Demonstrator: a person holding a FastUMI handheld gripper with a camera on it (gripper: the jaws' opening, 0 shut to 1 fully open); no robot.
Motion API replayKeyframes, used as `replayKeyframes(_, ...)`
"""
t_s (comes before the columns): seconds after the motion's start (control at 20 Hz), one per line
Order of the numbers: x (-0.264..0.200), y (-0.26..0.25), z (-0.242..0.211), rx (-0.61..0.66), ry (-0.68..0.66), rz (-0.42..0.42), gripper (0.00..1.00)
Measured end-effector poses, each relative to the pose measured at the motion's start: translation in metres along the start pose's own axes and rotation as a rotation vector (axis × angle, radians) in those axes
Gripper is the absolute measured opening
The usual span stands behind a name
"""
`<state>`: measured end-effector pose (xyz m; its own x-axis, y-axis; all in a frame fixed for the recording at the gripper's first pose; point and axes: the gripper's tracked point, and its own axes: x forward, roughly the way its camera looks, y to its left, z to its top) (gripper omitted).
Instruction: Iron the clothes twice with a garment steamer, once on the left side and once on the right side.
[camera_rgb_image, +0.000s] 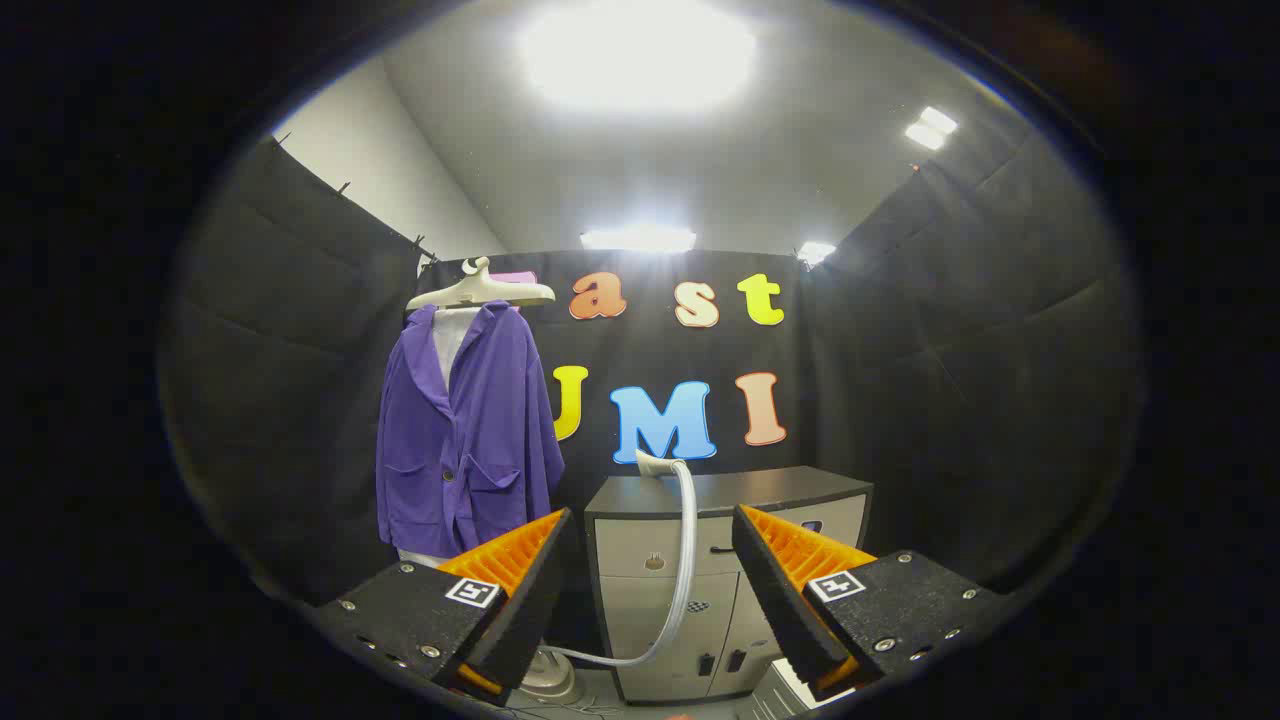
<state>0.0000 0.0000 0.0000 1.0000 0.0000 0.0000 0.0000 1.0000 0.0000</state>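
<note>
Gripper (650, 580) fingers gaping wide, gripping nothing. Purple jacket (466, 430) hanging off hanger (480, 291), beyond left finger. Steamer hose (682, 560) curving down cabinet (720, 560) front btwn fingers.

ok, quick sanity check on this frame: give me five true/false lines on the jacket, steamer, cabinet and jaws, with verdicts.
1. The purple jacket hangs on a hanger. True.
2. The gripper is shut on the steamer head. False: the jaws stand open and hold nothing; the head lies beyond them.
3. The steamer head rests on top of the cabinet. True.
4. The jacket lies folded on the cabinet. False: it hangs beside the cabinet.
5. The hose runs down the cabinet's front. True.
</note>
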Motion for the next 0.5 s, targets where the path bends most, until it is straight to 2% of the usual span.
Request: replayKeyframes(0.5,0.0074,0.0034,-0.004,0.016,0.03,-0.01,0.95)
